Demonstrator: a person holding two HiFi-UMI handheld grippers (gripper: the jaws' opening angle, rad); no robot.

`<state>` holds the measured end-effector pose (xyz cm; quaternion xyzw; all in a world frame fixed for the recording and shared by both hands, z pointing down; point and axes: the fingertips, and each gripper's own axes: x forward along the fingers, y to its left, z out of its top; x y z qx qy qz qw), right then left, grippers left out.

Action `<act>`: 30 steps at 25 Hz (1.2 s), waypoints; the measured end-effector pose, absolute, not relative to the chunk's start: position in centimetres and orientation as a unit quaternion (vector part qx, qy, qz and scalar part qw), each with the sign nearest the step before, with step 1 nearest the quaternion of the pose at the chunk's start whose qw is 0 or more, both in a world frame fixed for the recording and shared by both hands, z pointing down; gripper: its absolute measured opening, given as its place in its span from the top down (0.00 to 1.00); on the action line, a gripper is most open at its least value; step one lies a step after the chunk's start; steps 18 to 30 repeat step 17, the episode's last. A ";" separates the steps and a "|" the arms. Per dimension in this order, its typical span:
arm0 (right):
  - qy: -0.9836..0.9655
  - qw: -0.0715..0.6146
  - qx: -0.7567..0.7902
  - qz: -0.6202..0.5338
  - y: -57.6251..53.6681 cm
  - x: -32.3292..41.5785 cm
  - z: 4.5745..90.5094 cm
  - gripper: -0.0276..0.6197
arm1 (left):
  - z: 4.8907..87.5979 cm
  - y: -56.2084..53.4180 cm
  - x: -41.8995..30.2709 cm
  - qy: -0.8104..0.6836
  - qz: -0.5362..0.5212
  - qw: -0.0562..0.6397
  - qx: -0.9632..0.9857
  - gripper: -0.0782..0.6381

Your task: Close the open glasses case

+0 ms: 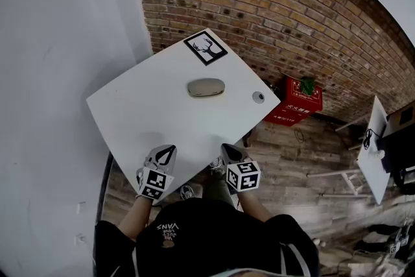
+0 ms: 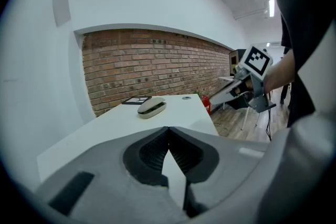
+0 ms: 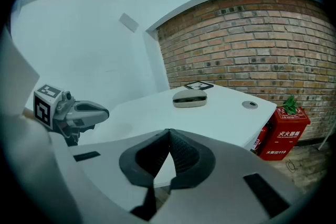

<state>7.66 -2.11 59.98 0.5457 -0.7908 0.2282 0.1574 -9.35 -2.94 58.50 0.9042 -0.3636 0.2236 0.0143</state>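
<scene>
Now left gripper (image 1: 170,150) and right gripper (image 1: 228,149) hold jaws closed, empty, at the near bench (image 1: 142,107) edge.
Glasses case (image 1: 206,87) lies far across, lid gap only a thin dark slit.

Grey left gripper (image 1: 171,148), right gripper (image 1: 225,146), black ribbed jaws; black-white marker cubes (image 1: 244,176); black short-sleeved shirt (image 1: 214,240).
</scene>
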 end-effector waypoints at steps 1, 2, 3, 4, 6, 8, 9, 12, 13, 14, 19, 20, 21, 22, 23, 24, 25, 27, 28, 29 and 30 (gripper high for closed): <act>-0.791 0.158 0.546 0.228 -2.2 7.7 60.0 0.96 | 58.5 -2.9 -9.3 -0.363 0.225 0.012 0.904 0.88; -0.791 0.158 0.545 0.228 -2.2 7.7 59.9 0.96 | 58.5 -2.9 -9.2 -0.363 0.227 0.010 0.904 0.88; -0.791 0.158 0.545 0.227 -2.3 7.8 59.9 0.96 | 58.5 -3.0 -9.2 -0.363 0.227 0.008 0.904 0.88; -0.792 0.158 0.545 0.227 -2.4 7.8 59.9 0.96 | 58.5 -3.0 -9.1 -0.362 0.227 0.008 0.904 0.88; -0.792 0.158 0.544 0.229 -2.5 7.9 59.9 0.96 | 58.4 -3.1 -9.0 -0.362 0.227 0.008 0.904 0.88; -0.792 0.158 0.543 0.229 -2.8 8.0 59.8 0.96 | 58.5 -3.2 -9.0 -0.361 0.228 0.009 0.904 0.88; -0.792 0.158 0.543 0.230 -2.9 8.0 59.8 0.96 | 58.6 -3.3 -8.9 -0.361 0.230 0.010 0.904 0.88; -0.791 0.159 0.543 0.232 -3.2 8.4 59.9 0.96 | 59.1 -3.6 -8.6 -0.361 0.233 0.009 0.903 0.88; -0.791 0.159 0.542 0.233 -3.3 8.5 59.9 0.96 | 59.0 -3.8 -8.5 -0.361 0.233 0.009 0.903 0.88; -0.792 0.159 0.541 0.233 -3.4 8.6 60.0 0.96 | 58.9 -3.9 -8.4 -0.362 0.233 0.009 0.903 0.88; -0.794 0.159 0.538 0.235 -3.7 8.8 60.0 0.96 | 58.8 -4.4 -8.0 -0.365 0.234 0.011 0.901 0.88; -0.794 0.159 0.538 0.235 -3.7 8.8 60.0 0.96 | 58.8 -4.4 -8.0 -0.365 0.234 0.011 0.901 0.88; -0.794 0.159 0.538 0.235 -3.7 8.8 60.0 0.96 | 58.8 -4.4 -8.0 -0.365 0.234 0.011 0.901 0.88; -0.794 0.159 0.538 0.235 -3.7 8.8 60.0 0.96 | 58.8 -4.4 -8.0 -0.365 0.234 0.011 0.901 0.88; -0.794 0.159 0.538 0.235 -3.7 8.8 60.0 0.96 | 58.8 -4.4 -8.0 -0.365 0.234 0.011 0.901 0.88; -0.794 0.159 0.538 0.235 -3.7 8.8 60.0 0.96 | 58.8 -4.4 -8.0 -0.365 0.234 0.011 0.901 0.88; -0.794 0.159 0.538 0.235 -3.7 8.8 60.0 0.96 | 58.8 -4.4 -8.0 -0.365 0.234 0.011 0.901 0.88; -0.794 0.159 0.538 0.235 -3.7 8.8 60.0 0.96 | 58.8 -4.4 -8.0 -0.365 0.234 0.011 0.901 0.88; -0.794 0.159 0.538 0.235 -3.7 8.8 60.0 0.96 | 58.8 -4.4 -8.0 -0.365 0.234 0.011 0.901 0.88; -0.794 0.159 0.538 0.235 -3.7 8.8 60.0 0.96 | 58.8 -4.4 -8.0 -0.365 0.234 0.011 0.901 0.88; -0.794 0.159 0.538 0.235 -3.7 8.8 60.0 0.96 | 58.8 -4.4 -8.0 -0.365 0.234 0.011 0.901 0.88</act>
